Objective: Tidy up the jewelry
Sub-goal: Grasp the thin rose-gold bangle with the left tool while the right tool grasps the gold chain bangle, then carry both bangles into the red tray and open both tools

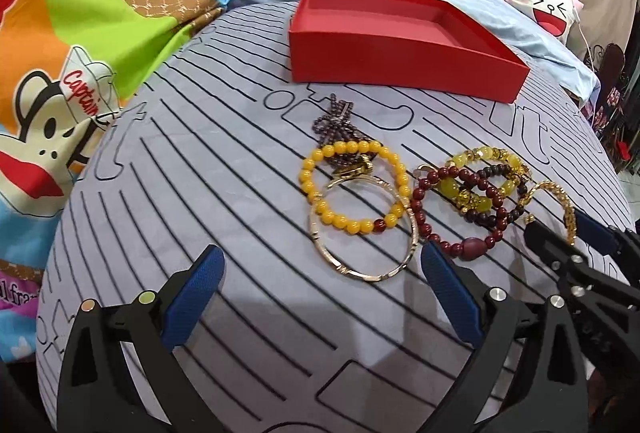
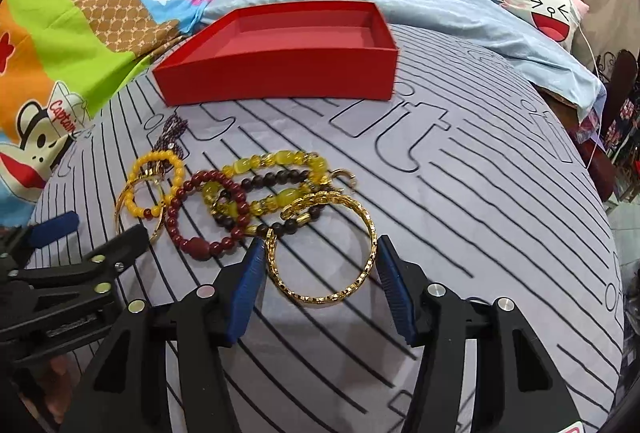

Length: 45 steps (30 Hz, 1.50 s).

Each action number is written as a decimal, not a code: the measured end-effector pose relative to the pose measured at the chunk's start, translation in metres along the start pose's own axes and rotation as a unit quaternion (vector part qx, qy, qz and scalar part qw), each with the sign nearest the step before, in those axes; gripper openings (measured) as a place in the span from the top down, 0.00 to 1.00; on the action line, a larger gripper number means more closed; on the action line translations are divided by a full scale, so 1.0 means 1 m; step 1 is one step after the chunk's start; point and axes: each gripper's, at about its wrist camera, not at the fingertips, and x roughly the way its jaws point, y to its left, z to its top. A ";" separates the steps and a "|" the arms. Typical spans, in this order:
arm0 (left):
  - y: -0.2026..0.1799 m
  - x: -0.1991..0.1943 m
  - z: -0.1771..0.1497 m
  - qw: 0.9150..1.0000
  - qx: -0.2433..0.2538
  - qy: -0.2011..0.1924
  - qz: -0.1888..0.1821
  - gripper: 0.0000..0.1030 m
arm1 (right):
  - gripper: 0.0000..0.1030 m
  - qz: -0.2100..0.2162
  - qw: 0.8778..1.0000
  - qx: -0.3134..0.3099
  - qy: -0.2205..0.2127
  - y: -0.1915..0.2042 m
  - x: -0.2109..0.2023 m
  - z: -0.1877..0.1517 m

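Left wrist view first: the left gripper (image 1: 320, 297) is spread wide over the striped grey cloth (image 1: 200, 193) with nothing between its blue pads, hanging just short of the thin gold bangle (image 1: 362, 229). That bangle overlaps the yellow bead bracelet (image 1: 352, 189), and a dark red bead bracelet (image 1: 452, 213) sits right beside them. The red box (image 1: 400, 45) lies further back, well apart from the pile, with bare cloth between. The right gripper (image 1: 568, 233) pokes in from the right edge.

Right wrist view: the right gripper (image 2: 320, 273) straddles the chunky gold bangle (image 2: 324, 253); pads sit just beside its rim on both sides, and I can't tell if they actually press it. The box (image 2: 280, 73) has its near wall facing the pile. Lots of open cloth to the right, all the way to the blue sheet (image 2: 440, 5).
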 end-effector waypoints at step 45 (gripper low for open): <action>-0.018 0.008 0.223 0.991 0.049 -0.118 -0.039 0.46 | 0.47 0.051 0.996 0.020 -0.071 -0.034 0.034 0.232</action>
